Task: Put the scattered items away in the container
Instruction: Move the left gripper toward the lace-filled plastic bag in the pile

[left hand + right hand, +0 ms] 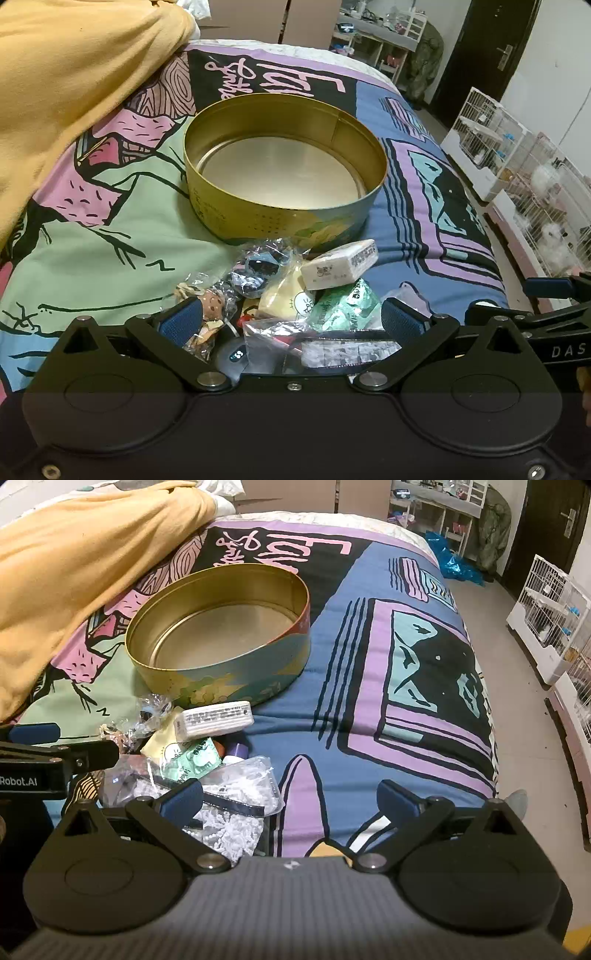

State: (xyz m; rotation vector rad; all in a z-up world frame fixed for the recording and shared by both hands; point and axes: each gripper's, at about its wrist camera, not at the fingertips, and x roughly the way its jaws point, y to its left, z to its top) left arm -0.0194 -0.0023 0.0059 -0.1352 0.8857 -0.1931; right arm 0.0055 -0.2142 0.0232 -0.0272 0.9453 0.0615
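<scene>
A round tin (pixel 284 162) (pixel 218 627) sat on the patterned bedspread (pixel 110 236) (pixel 369 686), its inside bare and gold. Just near of the tin lay a heap of small things. A white tissue pack (pixel 340 264) (pixel 214 719) lay at the heap's far edge, close to the tin's wall. Near of it were a green packet (pixel 343 304) (pixel 192 758) and a pale yellow pouch (pixel 284 299) (pixel 162 740), with crinkled clear wrappers (pixel 255 266) (pixel 147 716) to the left. A clear bag (pixel 295 343) (pixel 229 797) lay nearest of all.

The left gripper (pixel 291 321) hovered low over the near side of the heap, its fingers spread wide with nothing between them but the heap below. The right gripper (pixel 291 801) was beside it on the right, fingers likewise wide apart and holding nothing; its left finger (pixel 183 801) overlapped the clear bag, its right one hung over bare bedspread. An orange blanket (pixel 74 74) (pixel 92 554) was bunched at the far left. White cages (pixel 517 155) (pixel 546 616) stood on the floor to the right.
</scene>
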